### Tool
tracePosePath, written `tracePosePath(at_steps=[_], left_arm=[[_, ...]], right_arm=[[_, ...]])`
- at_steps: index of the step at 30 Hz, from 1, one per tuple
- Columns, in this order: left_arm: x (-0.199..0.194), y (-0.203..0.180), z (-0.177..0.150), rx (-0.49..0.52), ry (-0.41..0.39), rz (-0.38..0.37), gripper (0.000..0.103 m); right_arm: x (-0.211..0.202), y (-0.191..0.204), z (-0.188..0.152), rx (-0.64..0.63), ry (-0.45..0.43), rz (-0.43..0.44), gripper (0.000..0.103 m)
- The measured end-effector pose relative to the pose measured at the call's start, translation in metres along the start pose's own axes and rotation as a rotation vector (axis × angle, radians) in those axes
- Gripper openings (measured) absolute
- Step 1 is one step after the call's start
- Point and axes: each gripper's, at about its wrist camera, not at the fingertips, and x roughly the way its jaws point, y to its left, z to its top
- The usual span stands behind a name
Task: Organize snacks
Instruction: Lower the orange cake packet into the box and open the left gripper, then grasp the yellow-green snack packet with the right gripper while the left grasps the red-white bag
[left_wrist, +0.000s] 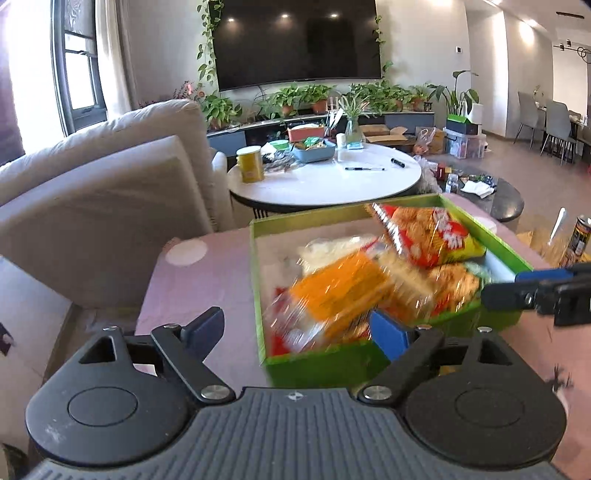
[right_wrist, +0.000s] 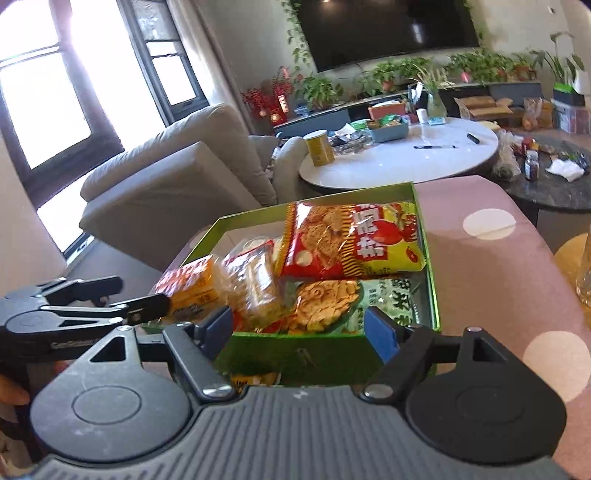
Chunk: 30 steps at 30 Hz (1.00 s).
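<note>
Orange snack pack (right_wrist: 192, 288) lies in the green box (right_wrist: 332, 354) just ahead of the open, empty left claw (left_wrist: 299, 332); right claw (right_wrist: 299, 328) open too.

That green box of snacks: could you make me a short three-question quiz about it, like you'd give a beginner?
1. True or false: the green box stands on a pink cloth with white dots.
2. The red and yellow biscuit bag lies: A) on the round white table, B) in the green box, on top of other packets, C) between the right tongs.
3. Fill in: the orange packet lies at the box's near-left corner, next to the ____ tongs.

Key: 1 true. 2 B. 3 left; both pairs of tongs are open and hold nothing.
</note>
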Motion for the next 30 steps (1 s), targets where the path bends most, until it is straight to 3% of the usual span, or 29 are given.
tracePosePath(at_steps=[6, 14, 18, 30], left_arm=[[-0.017, 0.015, -0.039, -0.004, 0.067, 0.01, 0.085], [-0.008, 0.01, -0.082, -0.011, 0.157, 0.008, 0.085], [-0.004, 0.016, -0.088, -0.066, 0.153, -0.001, 0.084], [0.005, 0.014, -0.092, -0.127, 0.168, -0.062, 0.067]], right_arm=[[-0.006, 0.013, -0.01, -0.079, 0.031, 0.045, 0.086], [0.011, 0.027, -0.03, -0.148, 0.117, 0.0, 0.086], [0.023, 0.033, -0.04, -0.171, 0.167, -0.026, 0.086], [0.05, 0.059, -0.051, -0.187, 0.222, -0.08, 0.088]])
